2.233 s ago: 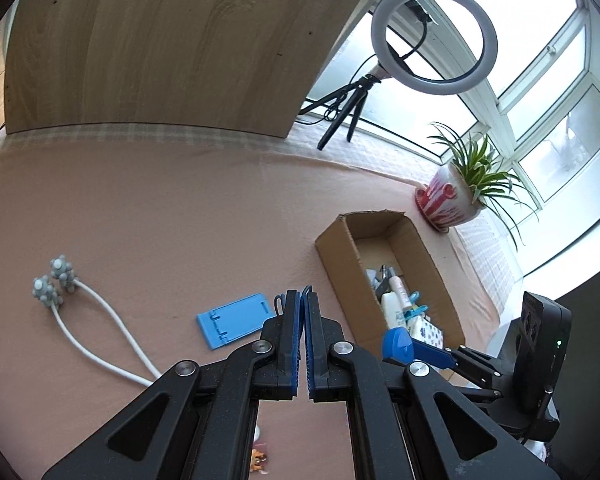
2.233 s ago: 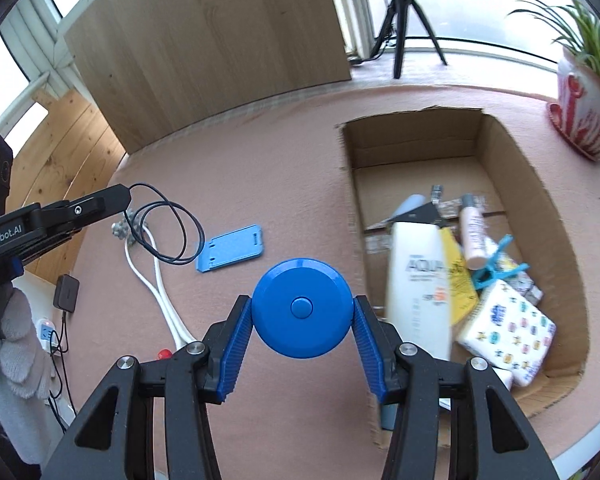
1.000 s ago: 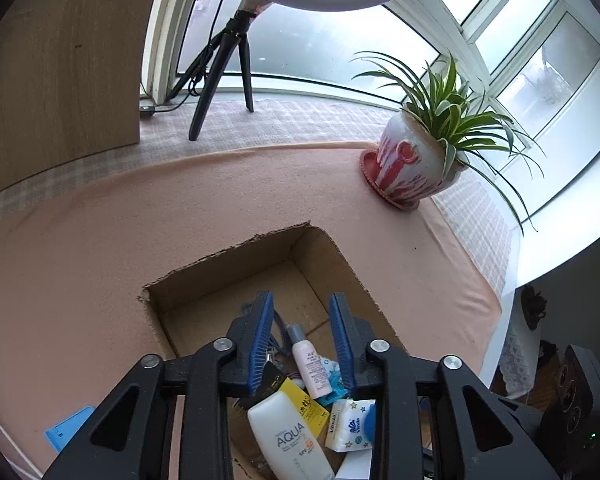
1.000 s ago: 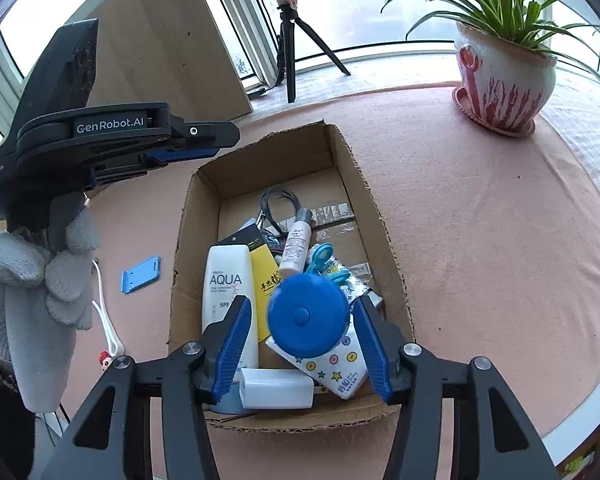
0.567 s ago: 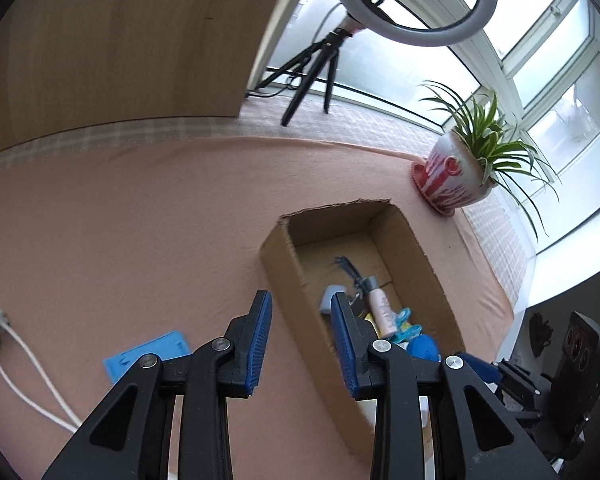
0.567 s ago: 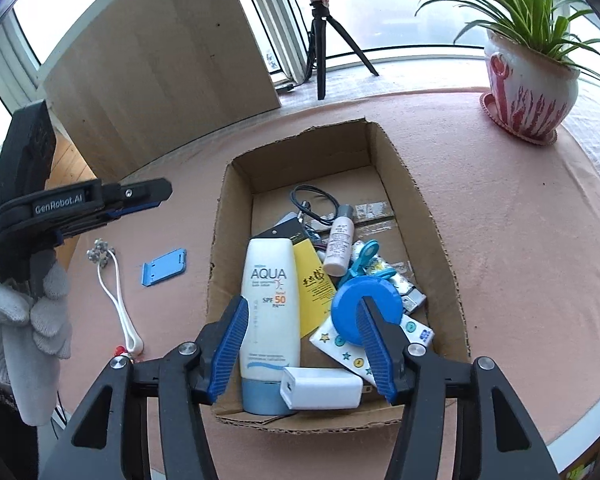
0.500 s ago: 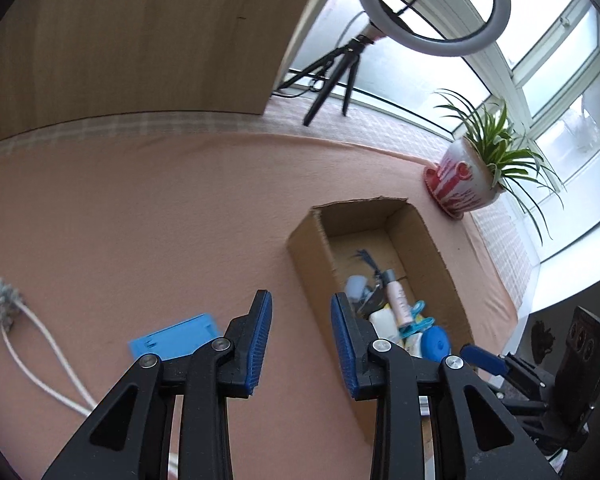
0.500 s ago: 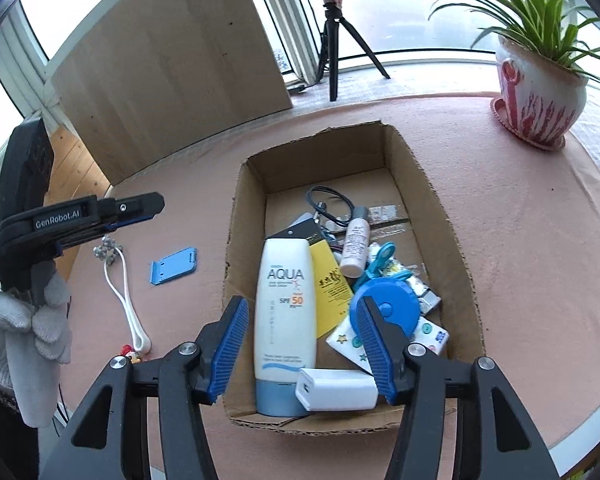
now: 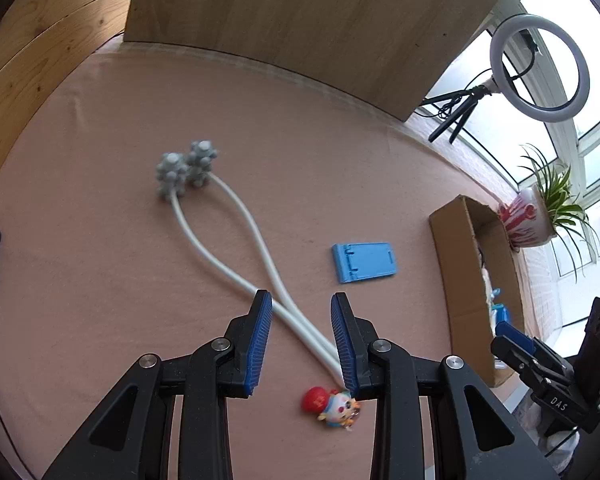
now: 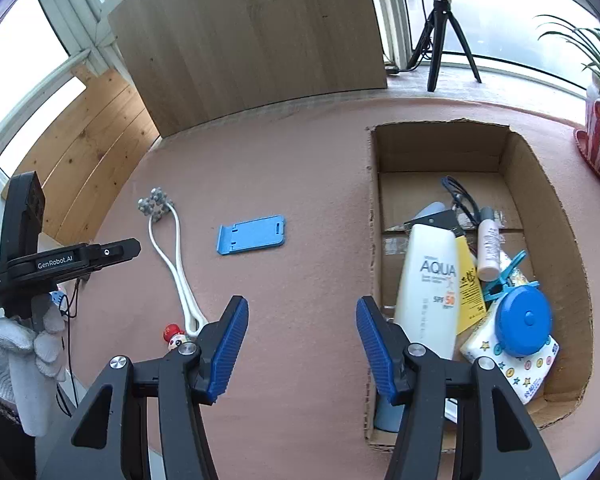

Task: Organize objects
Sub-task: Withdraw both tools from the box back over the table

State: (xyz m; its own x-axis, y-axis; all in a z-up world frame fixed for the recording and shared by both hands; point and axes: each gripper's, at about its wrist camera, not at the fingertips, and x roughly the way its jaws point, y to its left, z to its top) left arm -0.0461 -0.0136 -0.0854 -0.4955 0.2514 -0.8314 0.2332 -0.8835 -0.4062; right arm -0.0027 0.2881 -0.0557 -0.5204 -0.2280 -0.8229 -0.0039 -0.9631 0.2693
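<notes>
Pink tabletop; boxed bottle reads "AQUA", "SPF 50".

Pink-covered table, wooden panel, bright windows, ring light

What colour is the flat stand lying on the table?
Light blue; the stand shows best in the right wrist view.

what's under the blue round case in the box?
The blue round case lies on a white star-patterned pack and a blue clip. Anything beneath those is hidden.
</notes>
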